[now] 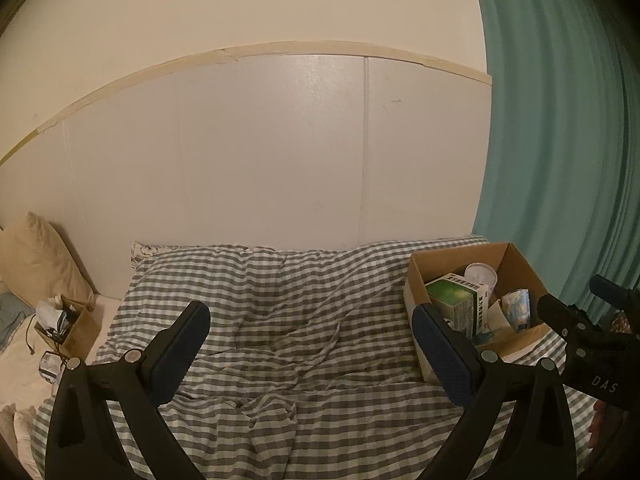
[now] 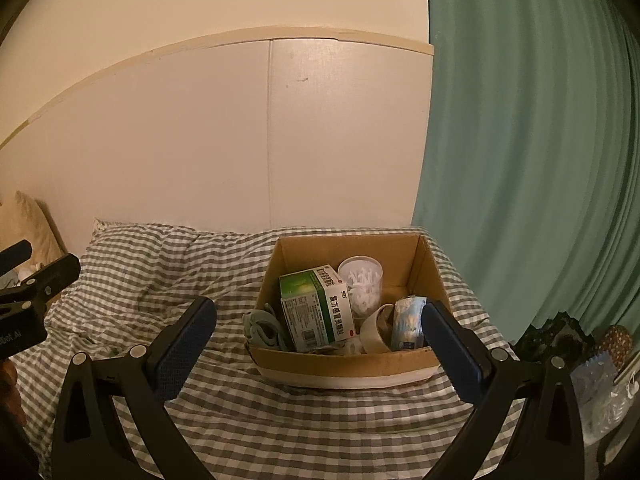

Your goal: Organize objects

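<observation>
Right gripper (image 2: 320, 336): jaws wide apart, empty.
Left gripper (image 1: 312, 344): wide apart, empty.
Medicine box (image 2: 318, 308): probably light, stiff; pinch its flat sides.

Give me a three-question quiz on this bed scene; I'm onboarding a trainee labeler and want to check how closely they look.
1. True or false: the green and white medicine box lies on the checked blanket, outside the cardboard box.
2. Which stands at the back of the cardboard box? A) clear round tub of white picks B) a mug C) a book
3. Fill in: both the left gripper and the right gripper are ____ and hold nothing.

Key: 1 false, it is inside the box; 2 A; 3 open.
</observation>
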